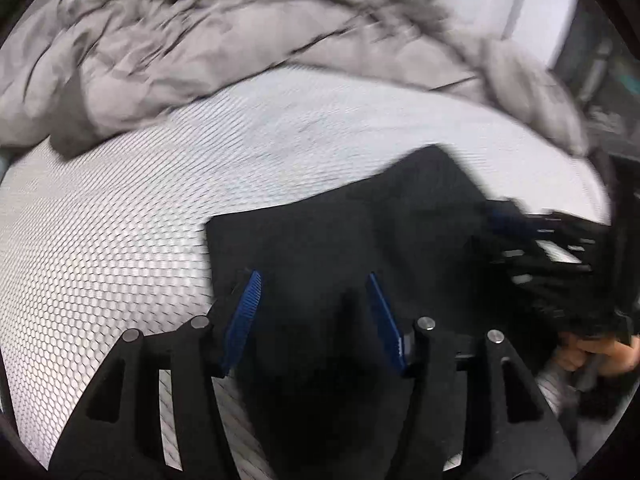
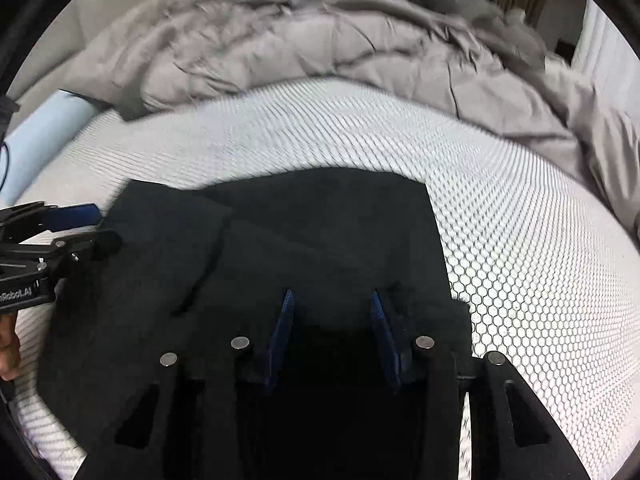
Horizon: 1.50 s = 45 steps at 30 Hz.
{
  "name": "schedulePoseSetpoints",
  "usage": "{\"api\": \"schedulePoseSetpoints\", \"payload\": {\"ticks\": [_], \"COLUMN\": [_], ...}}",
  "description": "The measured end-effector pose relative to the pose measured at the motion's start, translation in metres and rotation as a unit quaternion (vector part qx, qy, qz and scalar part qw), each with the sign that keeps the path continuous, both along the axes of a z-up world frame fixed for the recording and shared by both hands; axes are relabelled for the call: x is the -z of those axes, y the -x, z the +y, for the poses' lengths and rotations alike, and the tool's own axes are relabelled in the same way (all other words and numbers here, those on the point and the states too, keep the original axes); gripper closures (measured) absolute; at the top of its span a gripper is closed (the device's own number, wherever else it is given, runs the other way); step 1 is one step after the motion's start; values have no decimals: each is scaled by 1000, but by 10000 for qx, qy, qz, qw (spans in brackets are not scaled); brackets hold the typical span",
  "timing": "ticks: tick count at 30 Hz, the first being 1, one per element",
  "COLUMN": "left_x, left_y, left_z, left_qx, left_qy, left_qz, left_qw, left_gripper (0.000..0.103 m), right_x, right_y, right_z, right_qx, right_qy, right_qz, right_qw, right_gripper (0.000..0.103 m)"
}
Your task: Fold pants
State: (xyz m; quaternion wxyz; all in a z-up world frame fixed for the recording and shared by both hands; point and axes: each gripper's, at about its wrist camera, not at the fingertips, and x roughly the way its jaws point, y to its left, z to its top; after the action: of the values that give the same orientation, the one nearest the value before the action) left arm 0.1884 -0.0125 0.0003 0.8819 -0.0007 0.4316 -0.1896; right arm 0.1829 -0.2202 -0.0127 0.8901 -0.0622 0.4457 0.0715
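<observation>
One pair of black fabric pants (image 2: 304,240) lies folded into a compact, roughly rectangular stack on the white honeycomb-patterned mattress cover (image 2: 540,260), near its front edge. The stack's long axis runs left to right across the right wrist view; a layered fold edge shows at its left part. One crumpled grey quilted duvet (image 2: 300,44) is heaped along the far side, well apart from the pants.

Two grippers counted. Left gripper (image 1: 316,284): blue-padded jaws parted above the black cloth, nothing pinched between them. Right gripper (image 2: 332,300): jaws likewise parted over the pants, released. Contact between pad tips and fabric cannot be told.
</observation>
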Motion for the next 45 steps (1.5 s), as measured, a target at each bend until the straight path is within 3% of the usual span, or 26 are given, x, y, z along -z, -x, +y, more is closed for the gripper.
{"api": "schedulePoseSetpoints", "payload": {"ticks": [2, 4, 6, 8, 10, 13, 16, 19, 21, 24, 28, 30, 32, 34, 36, 38, 41, 43, 45], "left_x": [1, 26, 45, 41, 33, 21, 5, 18, 38, 37, 19, 15, 22, 36, 39, 37, 39, 38, 36], "left_y": [18, 23, 23, 30, 39, 55, 77, 89, 91, 112, 133, 134, 131, 121, 128, 136, 148, 153, 149], "left_z": [-8, -13, -7, 4, 16, 29, 8, -21, -27, -21, -12, -22, -38, -51, -51, -44, -31, -29, -23], "left_qx": [272, 401, 303, 146, -148, -455, -10, 547, 537, 557, 279, 405, 666, 775, 885, 964, 893, 860, 827], "left_qy": [4, -137, -99, -197, -261, -32, 332, 100, -176, -315, -45, 112, 50, -207, -257, -270, -337, -395, -336], "left_qz": [-41, 251, 308, 244, 213, 341, 63, 84, 262, -77, -210, -282, -281, -129, -188, -263, -311, -365, -353], "left_qw": [9996, 9988, 9990, 9994, 9993, 9984, 9994, 9984, 9981, 9979, 9994, 9987, 9974, 9967, 9956, 9946, 9949, 9948, 9954], "left_gripper": [48, 48, 47, 47, 47, 47, 47, 45, 45, 45, 45, 45, 44, 44, 44, 44, 44, 44, 44], "right_x": [-3, 4, 21, 30, 27, 11, -6, 3, 22, 28, 6, -5, -8, 0, 22, 25, 9, 2, -2], "right_y": [11, 10, 7, 13, 20, 33, 49, 52, 53, 58, 70, 73, 78, 87, 87, 89, 97, 104, 111], "right_z": [8, 19, 30, 30, 14, -16, -7, 16, 32, 13, -29, -27, -7, 11, 23, 8, -46, -66, -69], "right_qx": [-369, -688, -755, -752, -492, -375, -636, -1195, -1326, -1181, -895, -817, -1194, -1487, -1581, -1497, -1154, -983, -1000], "right_qy": [-588, -936, -567, 129, 429, -80, -466, -891, -424, 41, -603, -755, -1085, -1048, -427, -277, -850, -1152, -1087], "right_qz": [59, 308, 513, 428, 315, 250, 49, 267, 463, 333, 211, 59, 33, 254, 472, 431, 467, 419, 325], "right_qw": [9976, 9928, 9942, 9962, 9974, 9990, 9969, 9885, 9892, 9924, 9939, 9938, 9869, 9830, 9854, 9874, 9886, 9876, 9885], "right_gripper": [57, 56, 56, 56, 54, 55, 54, 51, 52, 52, 51, 51, 51, 51, 51, 51, 64, 64, 64]}}
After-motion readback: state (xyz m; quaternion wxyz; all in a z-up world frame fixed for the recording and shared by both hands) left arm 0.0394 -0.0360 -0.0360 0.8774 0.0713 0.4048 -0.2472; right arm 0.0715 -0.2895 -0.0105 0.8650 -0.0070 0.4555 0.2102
